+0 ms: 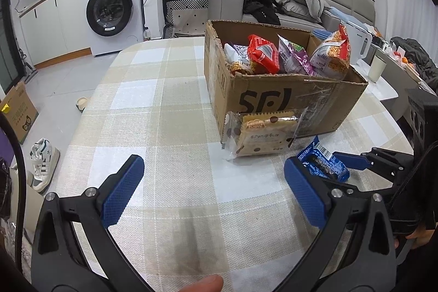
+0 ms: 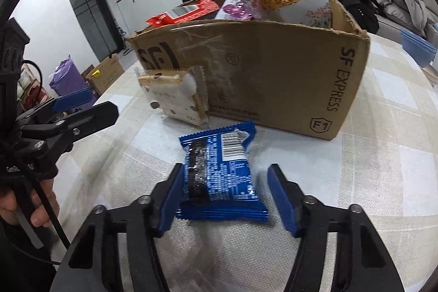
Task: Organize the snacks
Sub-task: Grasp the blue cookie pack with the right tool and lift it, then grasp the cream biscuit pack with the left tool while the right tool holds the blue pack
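A blue biscuit packet (image 2: 221, 177) lies flat on the checked tablecloth, between the fingers of my right gripper (image 2: 225, 170). The left pad (image 2: 169, 199) is at the packet's edge; a small gap shows before the right pad (image 2: 282, 199). A beige cracker packet (image 2: 175, 97) leans against the front wall of the cardboard box (image 2: 273, 78), which holds several snack bags. My left gripper (image 1: 213, 163) hangs wide open over bare cloth, left of the blue packet (image 1: 320, 158) and in front of the cracker packet (image 1: 262, 133).
The box (image 1: 287, 97) stands at the far right of the table. Behind it are a white cup (image 1: 377, 67) and a white kettle (image 1: 358, 43). The table's left edge (image 1: 90, 100) drops to the floor, where shoes (image 1: 43, 163) lie.
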The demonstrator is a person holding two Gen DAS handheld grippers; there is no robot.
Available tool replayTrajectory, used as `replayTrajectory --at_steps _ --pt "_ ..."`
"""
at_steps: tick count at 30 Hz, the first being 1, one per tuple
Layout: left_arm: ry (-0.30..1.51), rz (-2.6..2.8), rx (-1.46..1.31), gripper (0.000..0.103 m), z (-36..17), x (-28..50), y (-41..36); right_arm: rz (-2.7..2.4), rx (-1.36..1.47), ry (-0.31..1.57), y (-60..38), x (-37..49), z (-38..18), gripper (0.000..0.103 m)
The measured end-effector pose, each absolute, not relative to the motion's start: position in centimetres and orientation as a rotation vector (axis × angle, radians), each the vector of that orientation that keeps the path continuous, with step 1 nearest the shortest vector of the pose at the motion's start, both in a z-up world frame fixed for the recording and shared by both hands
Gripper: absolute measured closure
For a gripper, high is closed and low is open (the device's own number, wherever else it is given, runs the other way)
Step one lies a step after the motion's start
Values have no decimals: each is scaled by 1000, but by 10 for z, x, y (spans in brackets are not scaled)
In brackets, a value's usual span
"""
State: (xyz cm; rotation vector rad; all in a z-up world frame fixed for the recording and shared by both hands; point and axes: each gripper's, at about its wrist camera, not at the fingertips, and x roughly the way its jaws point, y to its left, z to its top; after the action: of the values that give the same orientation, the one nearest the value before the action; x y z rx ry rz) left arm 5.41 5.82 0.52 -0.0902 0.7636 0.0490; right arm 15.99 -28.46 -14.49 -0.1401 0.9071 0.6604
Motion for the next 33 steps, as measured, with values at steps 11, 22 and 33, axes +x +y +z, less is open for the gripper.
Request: replayTrajectory --at_steps 11,22,33 --pt "773 46 -91 1 3 54 57 680 -167 836 -277 139 -132 59" --pt "799 34 -101 1 -9 61 50 659 -106 755 -303 140 -102 59" --pt "864 41 -187 1 -31 86 42 655 -54 717 -333 137 -79 58"
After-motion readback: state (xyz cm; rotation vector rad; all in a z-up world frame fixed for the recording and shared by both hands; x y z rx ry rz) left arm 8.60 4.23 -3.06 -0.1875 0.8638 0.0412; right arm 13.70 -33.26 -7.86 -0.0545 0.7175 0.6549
